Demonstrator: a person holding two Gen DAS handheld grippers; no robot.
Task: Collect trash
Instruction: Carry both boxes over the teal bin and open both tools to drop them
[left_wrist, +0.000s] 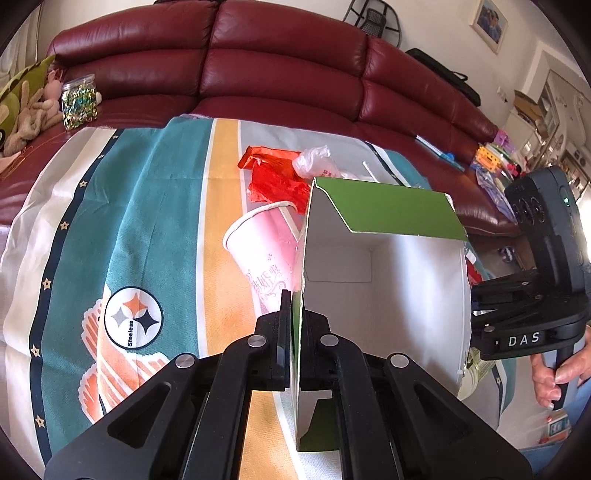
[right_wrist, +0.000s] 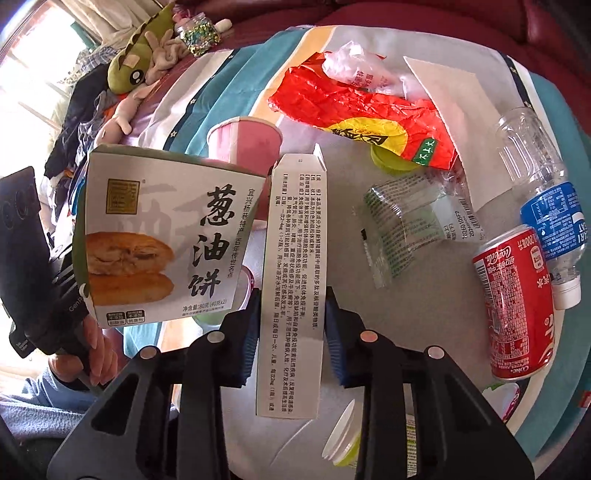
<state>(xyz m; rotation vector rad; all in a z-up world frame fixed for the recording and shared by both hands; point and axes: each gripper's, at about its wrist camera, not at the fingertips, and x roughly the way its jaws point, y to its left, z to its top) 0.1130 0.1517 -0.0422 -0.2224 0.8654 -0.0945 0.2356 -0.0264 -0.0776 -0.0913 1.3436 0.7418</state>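
Note:
My left gripper (left_wrist: 293, 306) is shut on the side wall of an open carton (left_wrist: 380, 288), white inside with a green flap; its printed front (right_wrist: 162, 236) faces the right wrist view. My right gripper (right_wrist: 293, 314) has its blue pads pressed on both sides of a tall narrow white box (right_wrist: 291, 258) covered in small print, held beside the carton. Loose trash lies on the cloth: a pink paper cup (right_wrist: 245, 138), a red wrapper (right_wrist: 362, 107), a clear bag (right_wrist: 354, 70), a clear wrapper (right_wrist: 402, 221), a red soda can (right_wrist: 517, 306) and an empty plastic bottle (right_wrist: 543, 184).
A teal, orange and white cloth (left_wrist: 147, 221) covers the surface in front of a dark red leather sofa (left_wrist: 277, 62). A jar of glitter (left_wrist: 79, 101) and plush toys (right_wrist: 140, 66) sit at the far left. A hand (left_wrist: 557, 373) grips the right tool's handle.

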